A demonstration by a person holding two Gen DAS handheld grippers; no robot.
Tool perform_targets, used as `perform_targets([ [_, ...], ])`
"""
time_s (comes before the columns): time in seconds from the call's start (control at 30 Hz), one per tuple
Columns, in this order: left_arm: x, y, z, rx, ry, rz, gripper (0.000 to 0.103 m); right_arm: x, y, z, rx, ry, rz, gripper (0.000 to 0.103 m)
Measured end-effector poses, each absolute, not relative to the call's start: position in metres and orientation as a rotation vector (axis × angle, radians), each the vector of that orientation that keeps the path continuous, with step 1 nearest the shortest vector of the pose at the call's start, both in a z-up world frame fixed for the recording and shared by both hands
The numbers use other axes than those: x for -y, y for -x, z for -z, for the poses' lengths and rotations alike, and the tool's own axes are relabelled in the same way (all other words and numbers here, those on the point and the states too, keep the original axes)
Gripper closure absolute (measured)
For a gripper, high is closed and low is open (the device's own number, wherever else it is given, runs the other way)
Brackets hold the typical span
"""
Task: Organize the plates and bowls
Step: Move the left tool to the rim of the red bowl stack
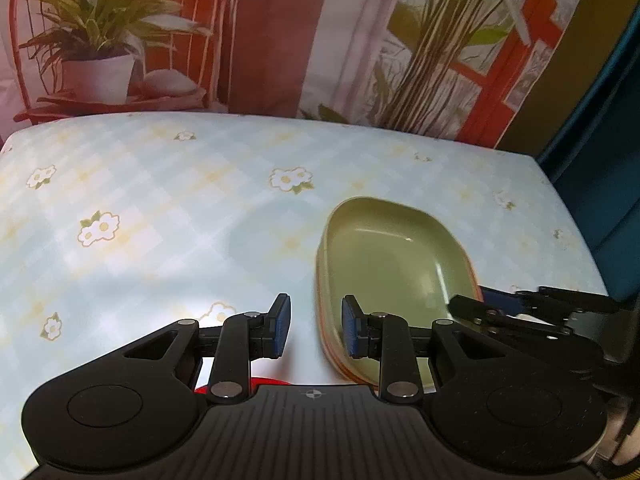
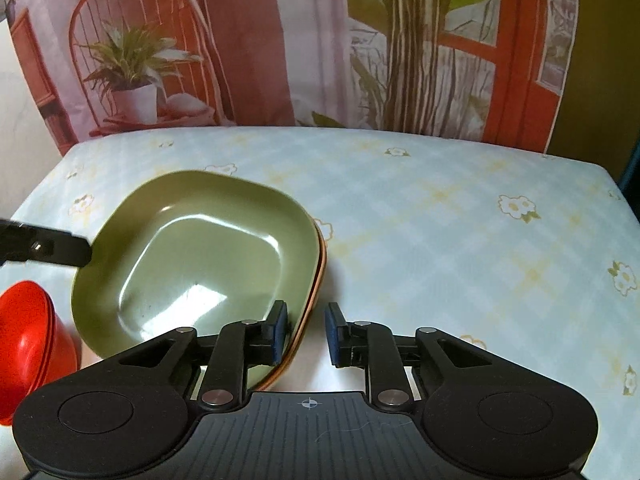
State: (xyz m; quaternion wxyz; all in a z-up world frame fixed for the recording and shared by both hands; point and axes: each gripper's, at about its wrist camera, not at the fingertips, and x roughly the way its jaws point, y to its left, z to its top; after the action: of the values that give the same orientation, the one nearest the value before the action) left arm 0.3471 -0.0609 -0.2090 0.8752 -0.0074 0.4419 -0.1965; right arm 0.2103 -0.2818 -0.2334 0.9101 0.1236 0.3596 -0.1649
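We see a green plate [image 2: 200, 256] lying on top of an orange-rimmed plate [image 2: 316, 292], the two stacked on the left and near part of the desk [image 2: 460, 216] with the flowered cloth. In the right wrist view the right gripper [image 2: 306, 334] stands at the near right corner of this stack; its jaws are a little apart and nothing is pressed between them, the left pad over the rim and the right pad over bare cloth. In the left wrist view the left gripper [image 1: 316, 328] is at the opposite, left edge of the green plate [image 1: 392, 276], also narrowly parted and holding nothing. The long axis of the stack runs from near to far. A stack of red bowls [image 2: 28, 356] sits just left of the plates, so we judge the left gripper is the nearer one to them.
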Motion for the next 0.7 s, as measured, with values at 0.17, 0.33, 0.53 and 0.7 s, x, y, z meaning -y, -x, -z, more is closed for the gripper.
perform_targets([
  [0.17,0.061,-0.353,0.214,-0.924,0.015,0.406,0.072,0.277,-0.209,0.232,-0.756,-0.189,0.342,0.077],
  [0.33,0.059,-0.356,0.217,-0.925,0.01,0.416,0.071,0.275,-0.207,0.23,-0.761,-0.156,0.339,0.076],
  [0.53,0.059,-0.359,0.222,-0.934,0.014,0.425,0.067,0.277,-0.207,0.23,-0.763,-0.15,0.336,0.073],
  [0.7,0.058,-0.361,0.224,-0.937,0.018,0.436,0.067,0.276,-0.208,0.229,-0.773,-0.118,0.337,0.073],
])
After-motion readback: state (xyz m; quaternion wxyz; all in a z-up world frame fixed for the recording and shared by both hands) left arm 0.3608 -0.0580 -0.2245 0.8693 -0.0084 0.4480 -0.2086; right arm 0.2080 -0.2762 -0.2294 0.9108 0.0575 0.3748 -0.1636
